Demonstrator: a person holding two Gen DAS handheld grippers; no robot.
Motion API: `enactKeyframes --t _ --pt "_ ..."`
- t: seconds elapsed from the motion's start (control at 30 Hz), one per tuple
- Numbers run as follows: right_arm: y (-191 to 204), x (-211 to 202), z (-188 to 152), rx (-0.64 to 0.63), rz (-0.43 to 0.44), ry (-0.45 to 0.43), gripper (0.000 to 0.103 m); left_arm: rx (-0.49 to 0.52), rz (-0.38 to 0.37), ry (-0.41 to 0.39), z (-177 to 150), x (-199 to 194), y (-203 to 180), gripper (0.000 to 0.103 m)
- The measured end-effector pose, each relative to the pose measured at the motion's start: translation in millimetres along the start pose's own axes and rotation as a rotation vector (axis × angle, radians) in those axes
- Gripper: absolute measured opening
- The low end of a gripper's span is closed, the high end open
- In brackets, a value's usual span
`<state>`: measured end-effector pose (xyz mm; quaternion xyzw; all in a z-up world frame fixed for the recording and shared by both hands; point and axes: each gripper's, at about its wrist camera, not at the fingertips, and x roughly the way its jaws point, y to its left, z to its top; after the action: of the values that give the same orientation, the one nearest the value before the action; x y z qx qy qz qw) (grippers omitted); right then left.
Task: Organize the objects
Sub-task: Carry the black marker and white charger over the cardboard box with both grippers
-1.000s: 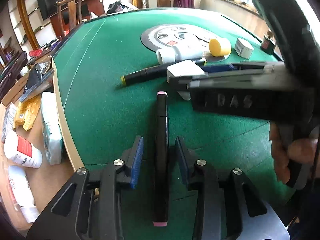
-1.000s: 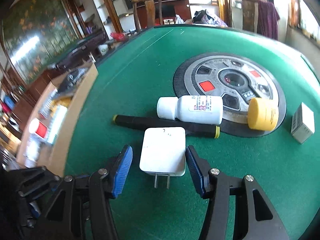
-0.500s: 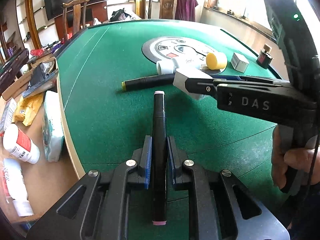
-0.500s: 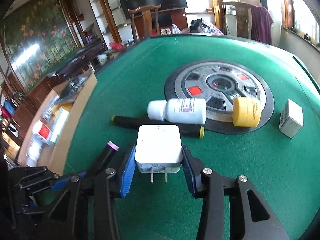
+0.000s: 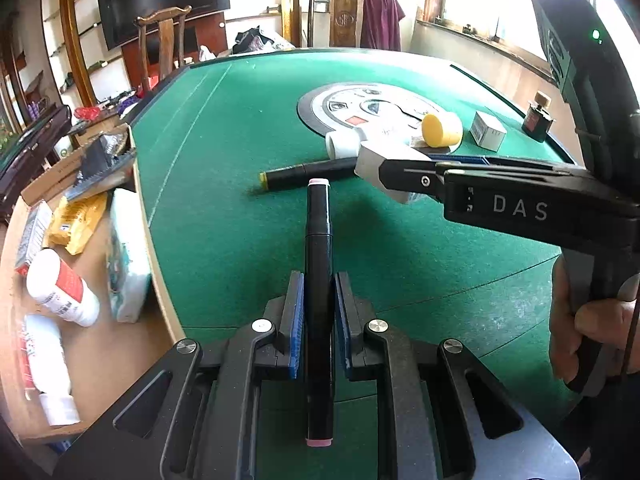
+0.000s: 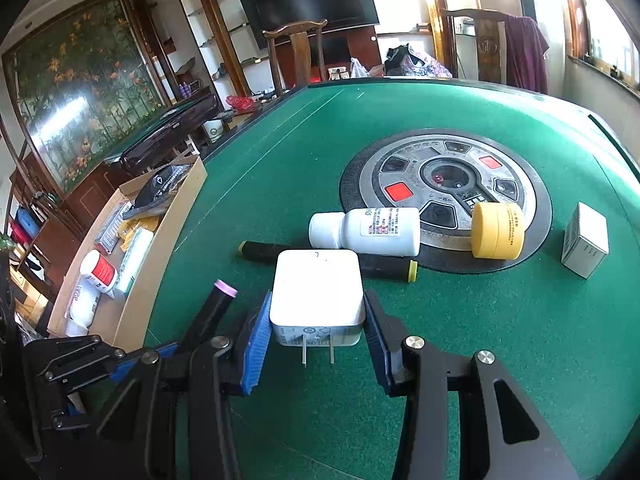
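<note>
A person stands at a green felt table (image 6: 280, 168), a two-finger gripper in each hand. The left gripper (image 5: 316, 312) is clamped on a black marker (image 5: 318, 248) with pink end caps, gripping it around the middle of the barrel, with the marker pointing forward along the fingers. The right gripper (image 6: 316, 320) is clamped on a white charger (image 6: 316, 292), its blue pads pressed against the two side faces and the two metal prongs pointing back toward the handle.

Both things appear lifted just clear of the felt, though how far is hard to tell. Still lying on the table are a second marker (image 6: 380, 266) with yellow caps, a white pill bottle (image 6: 368, 232) on its side touching it, a yellow jar (image 6: 496, 232), and a small white box (image 6: 586, 240). An open cardboard box (image 6: 152, 284) beside the table's left edge already holds bottles and packets.

The marker looks light, stiff and smooth, so it could slip or swing if held off-centre; the mid-barrel hold suits it. The charger looks like a hard, glossy plastic block, best squeezed on its flat sides, well away from the prongs.
</note>
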<state>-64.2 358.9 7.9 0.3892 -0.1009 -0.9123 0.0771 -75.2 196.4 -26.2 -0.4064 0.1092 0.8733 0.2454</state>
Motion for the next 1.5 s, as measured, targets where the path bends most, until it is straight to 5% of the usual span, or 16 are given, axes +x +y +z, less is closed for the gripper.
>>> enactKeyframes --t 0.87,1.3,1.5 --pt "14.5 -11.6 -5.0 0.04 0.048 -0.061 0.044 -0.039 -0.002 -0.113 4.9 -46.9 22.6 0.014" --pt "87.1 -24.4 13.9 -0.066 0.138 -0.104 0.044 -0.196 -0.03 -0.215 9.4 -105.7 101.8 0.014" --pt "128.0 -19.4 25.2 -0.142 0.165 -0.11 0.044 -0.294 -0.017 -0.202 11.3 -110.3 160.4 0.014"
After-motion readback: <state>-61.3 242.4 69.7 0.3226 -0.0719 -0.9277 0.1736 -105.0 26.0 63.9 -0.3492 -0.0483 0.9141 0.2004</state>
